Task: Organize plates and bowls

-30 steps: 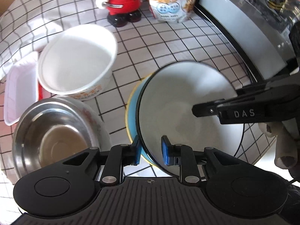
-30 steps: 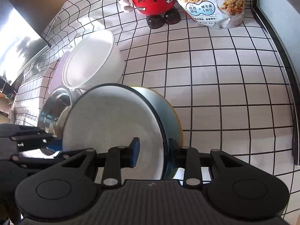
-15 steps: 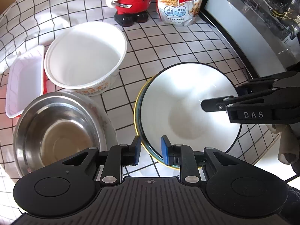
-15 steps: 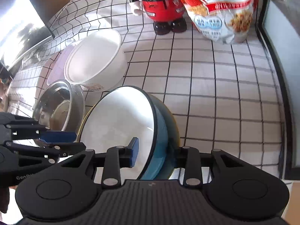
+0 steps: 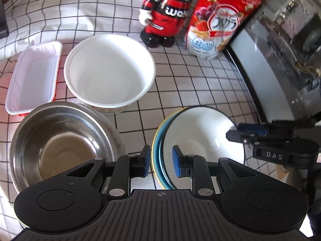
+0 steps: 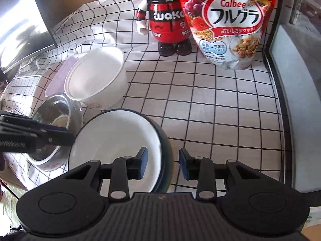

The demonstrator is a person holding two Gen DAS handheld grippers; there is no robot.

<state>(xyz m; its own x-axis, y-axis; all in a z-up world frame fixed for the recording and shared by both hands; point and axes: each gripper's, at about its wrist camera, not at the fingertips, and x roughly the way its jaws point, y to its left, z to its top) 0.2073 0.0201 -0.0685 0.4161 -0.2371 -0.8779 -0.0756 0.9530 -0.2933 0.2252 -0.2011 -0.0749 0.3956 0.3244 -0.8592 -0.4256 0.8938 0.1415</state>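
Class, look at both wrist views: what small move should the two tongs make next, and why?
Probably back both tongs away from the stack. The white bowl already sits nested in the teal bowl, and both the left tongs and right tongs stand open, straddling the rims without gripping.

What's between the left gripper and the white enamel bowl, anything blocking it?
Nothing visible blocks it. The left gripper already has its open fingers either side of the near rim of the white enamel bowl, which sits nested in the blue bowl. The steel bowl lies off to the left, apart.
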